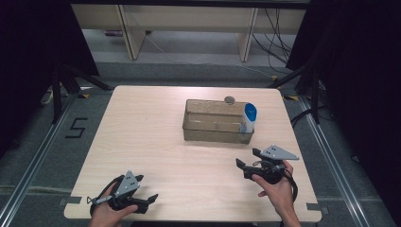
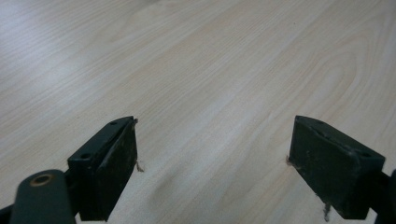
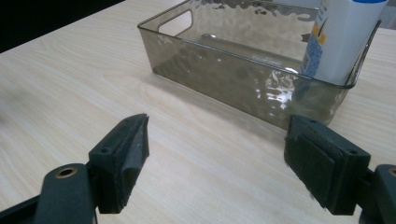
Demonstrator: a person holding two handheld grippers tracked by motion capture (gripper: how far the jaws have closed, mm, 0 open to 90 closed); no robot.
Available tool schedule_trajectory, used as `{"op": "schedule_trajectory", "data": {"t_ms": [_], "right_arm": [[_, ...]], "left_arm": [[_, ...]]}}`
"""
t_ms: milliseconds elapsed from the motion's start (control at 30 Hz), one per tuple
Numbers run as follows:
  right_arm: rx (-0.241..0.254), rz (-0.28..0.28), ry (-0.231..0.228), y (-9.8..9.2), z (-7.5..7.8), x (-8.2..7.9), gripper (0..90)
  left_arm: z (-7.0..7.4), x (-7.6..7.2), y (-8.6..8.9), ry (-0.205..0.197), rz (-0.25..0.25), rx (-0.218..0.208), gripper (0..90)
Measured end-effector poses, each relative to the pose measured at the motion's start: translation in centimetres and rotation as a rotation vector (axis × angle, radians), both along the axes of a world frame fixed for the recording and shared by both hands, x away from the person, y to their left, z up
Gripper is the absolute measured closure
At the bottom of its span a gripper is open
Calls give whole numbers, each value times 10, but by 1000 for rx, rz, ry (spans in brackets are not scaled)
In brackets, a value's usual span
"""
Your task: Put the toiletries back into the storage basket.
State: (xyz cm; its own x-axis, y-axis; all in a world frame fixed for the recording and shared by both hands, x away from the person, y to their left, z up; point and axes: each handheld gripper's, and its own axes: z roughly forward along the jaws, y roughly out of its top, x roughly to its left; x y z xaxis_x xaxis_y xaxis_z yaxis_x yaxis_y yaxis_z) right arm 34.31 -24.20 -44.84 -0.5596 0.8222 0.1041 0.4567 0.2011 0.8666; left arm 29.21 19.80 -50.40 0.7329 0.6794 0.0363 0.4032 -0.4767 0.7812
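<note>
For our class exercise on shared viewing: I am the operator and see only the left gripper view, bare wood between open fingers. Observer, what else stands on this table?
Observer: A smoky clear plastic bin stands beyond the middle of the table.
Operator: Anything in it?
Observer: A white bottle with a blue top stands upright at its right end.
Operator: Where is the other gripper?
Observer: The right gripper is open, near the table's front right, aimed at the bin.
Operator: And mine?
Observer: The left gripper is open at the front left edge.
</note>
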Motion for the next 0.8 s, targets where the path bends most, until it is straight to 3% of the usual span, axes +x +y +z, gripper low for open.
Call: {"op": "schedule_trajectory", "data": {"t_ms": [67,133,167,200,300,333,367,567,600,633,667,700,767,800], "right_arm": [[-17,12,-34,-1,-2,0,232],[4,15,-24,0,-3,-2,232],[9,11,2,1,-2,-5,232],[-9,14,-25,-1,-2,-5,232],[-14,21,-16,-2,-3,-7,232],[9,13,-1,0,-3,-10,232],[-15,19,-28,-2,-4,-9,232],[-14,30,-13,-2,-6,-14,230],[11,18,-11,0,-8,-15,230],[-12,30,-14,-2,-7,-15,230],[6,21,-3,-1,-8,-17,229],[-6,25,-19,-2,-9,-16,229],[0,29,8,-2,-9,-19,229],[-4,30,-4,-2,-9,-19,229]], "left_arm": [[0,0,0,0,2,-2,150],[0,0,0,0,3,-3,150],[0,0,0,0,3,-3,150],[0,0,0,-1,2,-2,150],[0,0,0,-1,2,-2,150],[0,0,0,-1,2,-1,150],[0,0,0,-1,2,-2,150],[0,0,0,-1,4,-2,150],[0,0,0,-1,4,-2,150],[0,0,0,-1,4,-2,150],[0,0,0,-1,3,-1,150],[0,0,0,-1,3,-2,150],[0,0,0,-2,3,-2,150],[0,0,0,-2,3,-2,150]]}}
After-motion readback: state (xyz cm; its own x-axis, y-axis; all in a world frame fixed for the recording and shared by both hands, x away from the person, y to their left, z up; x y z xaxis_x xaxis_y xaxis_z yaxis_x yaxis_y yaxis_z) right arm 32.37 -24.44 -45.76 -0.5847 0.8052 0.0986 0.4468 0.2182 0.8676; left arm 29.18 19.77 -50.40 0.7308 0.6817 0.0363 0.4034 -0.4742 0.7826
